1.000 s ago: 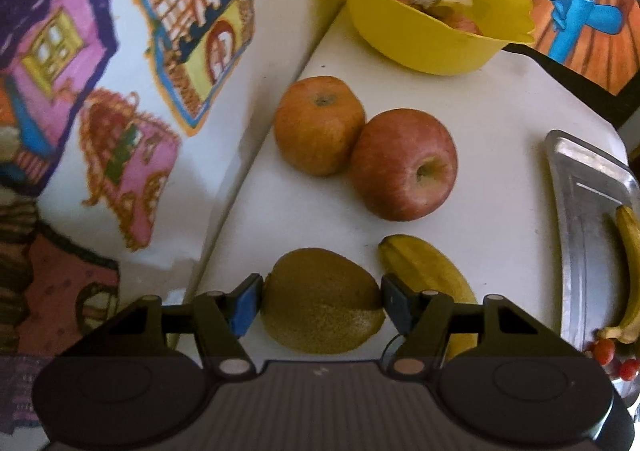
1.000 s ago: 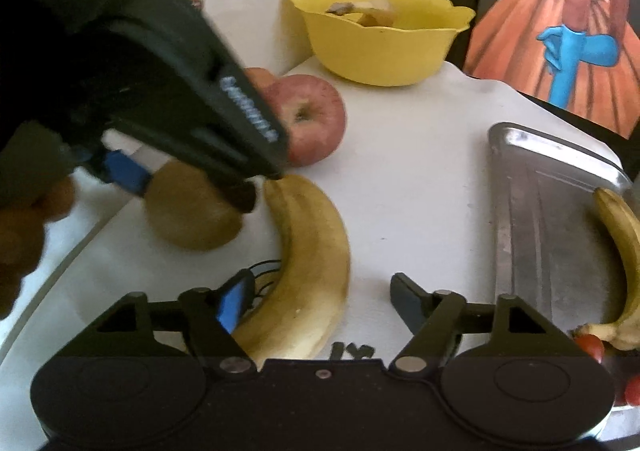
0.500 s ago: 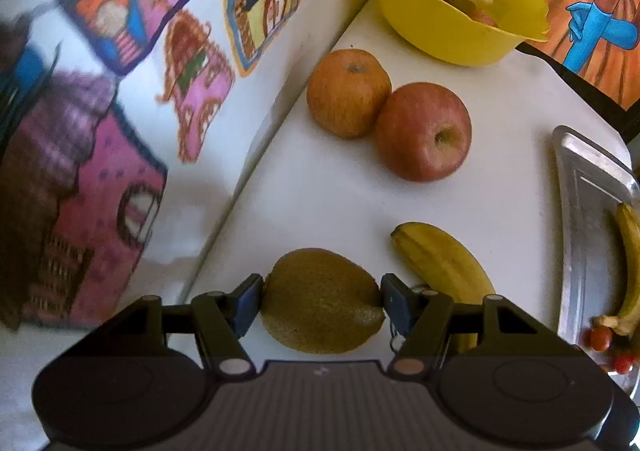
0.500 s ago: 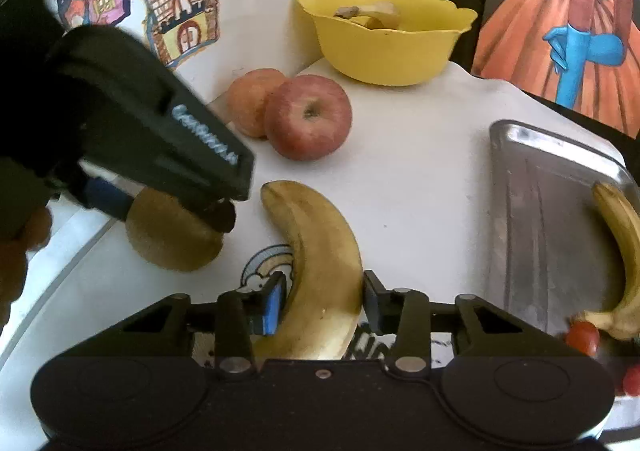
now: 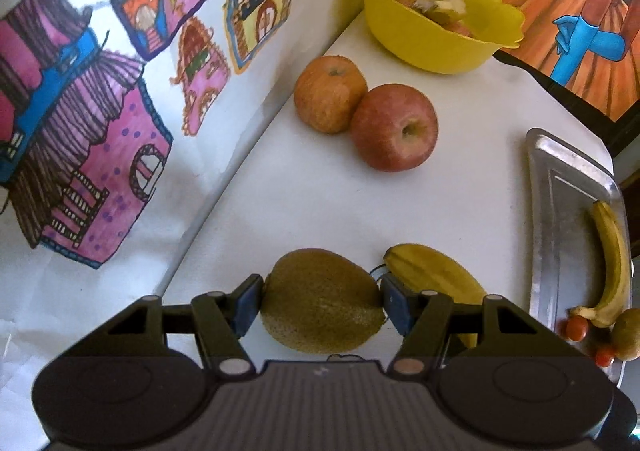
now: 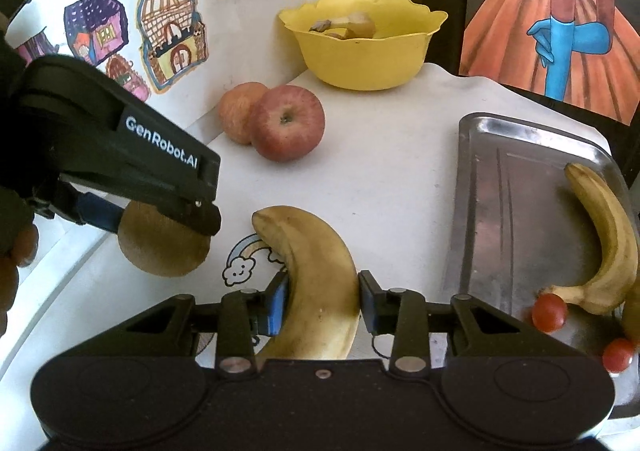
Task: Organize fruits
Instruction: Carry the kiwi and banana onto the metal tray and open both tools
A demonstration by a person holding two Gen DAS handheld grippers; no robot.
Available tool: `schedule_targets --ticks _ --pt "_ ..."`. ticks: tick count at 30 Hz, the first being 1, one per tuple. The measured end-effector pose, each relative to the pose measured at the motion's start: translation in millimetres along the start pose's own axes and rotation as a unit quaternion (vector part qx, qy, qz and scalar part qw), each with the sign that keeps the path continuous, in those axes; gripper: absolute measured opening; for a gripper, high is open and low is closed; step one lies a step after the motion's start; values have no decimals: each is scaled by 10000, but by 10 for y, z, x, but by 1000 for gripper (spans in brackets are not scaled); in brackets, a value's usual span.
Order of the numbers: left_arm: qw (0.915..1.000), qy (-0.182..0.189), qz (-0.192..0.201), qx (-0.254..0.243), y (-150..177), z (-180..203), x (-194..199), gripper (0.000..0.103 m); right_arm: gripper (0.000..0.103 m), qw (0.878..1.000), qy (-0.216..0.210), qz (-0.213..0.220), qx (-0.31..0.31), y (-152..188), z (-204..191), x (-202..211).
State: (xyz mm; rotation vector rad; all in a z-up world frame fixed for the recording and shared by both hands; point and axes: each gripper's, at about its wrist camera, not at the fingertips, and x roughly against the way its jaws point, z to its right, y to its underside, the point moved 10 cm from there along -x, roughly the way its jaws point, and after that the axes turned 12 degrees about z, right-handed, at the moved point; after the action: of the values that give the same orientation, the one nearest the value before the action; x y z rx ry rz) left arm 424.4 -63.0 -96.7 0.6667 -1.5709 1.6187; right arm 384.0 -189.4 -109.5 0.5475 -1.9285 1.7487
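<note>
Kiwi clamped crosswise in left gripper, long axis running from one blue pad to the other, pointed end toward the gripper's right finger, rounded body bulging forward of the fingertips. Seen from the right wrist view as a brown disc tucked under the left gripper's black body, off to the right gripper's left. Whether lifted clear of the worktop cannot be told.

Loose banana pinched at mid-length in right gripper, both pads pressed to its flanks. Long axis lying roughly forward from the gripper, curving left, blunt tip pointing ahead and left over a rainbow-and-cloud sticker. Same banana just right of the left gripper's right finger, close beside the kiwi.

Farther ahead of both grippers, two apples touching each other, paler one against the wall. Beyond them, yellow scalloped bowl with fruit pieces inside.

Right of the right gripper, metal tray carrying a second banana, stem toward the gripper, plus small red tomatoes at its near end.

Left of the left gripper, wall covered with coloured house drawings.
</note>
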Motion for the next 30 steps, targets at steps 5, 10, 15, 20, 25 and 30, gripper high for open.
schedule_targets --ticks 5,10,15,20,25,30 --pt "10000 -8 62 -3 -33 126 0 68 39 10000 -38 33 -52 -9 75 72" --pt "9999 9 103 18 -44 232 23 68 39 9999 -17 112 -37 -35 170 171" --pt "9998 57 181 0 -130 387 49 68 39 9996 64 244 -86 -148 325 317" --pt "9994 188 268 -76 -250 673 76 68 39 9987 256 403 -199 -322 627 480" --pt "9981 433 346 -256 -355 1122 72 68 39 9962 579 560 -319 -498 1087 633" --pt "9950 780 413 -476 -426 1657 19 68 39 9931 915 641 -360 -600 1537 733"
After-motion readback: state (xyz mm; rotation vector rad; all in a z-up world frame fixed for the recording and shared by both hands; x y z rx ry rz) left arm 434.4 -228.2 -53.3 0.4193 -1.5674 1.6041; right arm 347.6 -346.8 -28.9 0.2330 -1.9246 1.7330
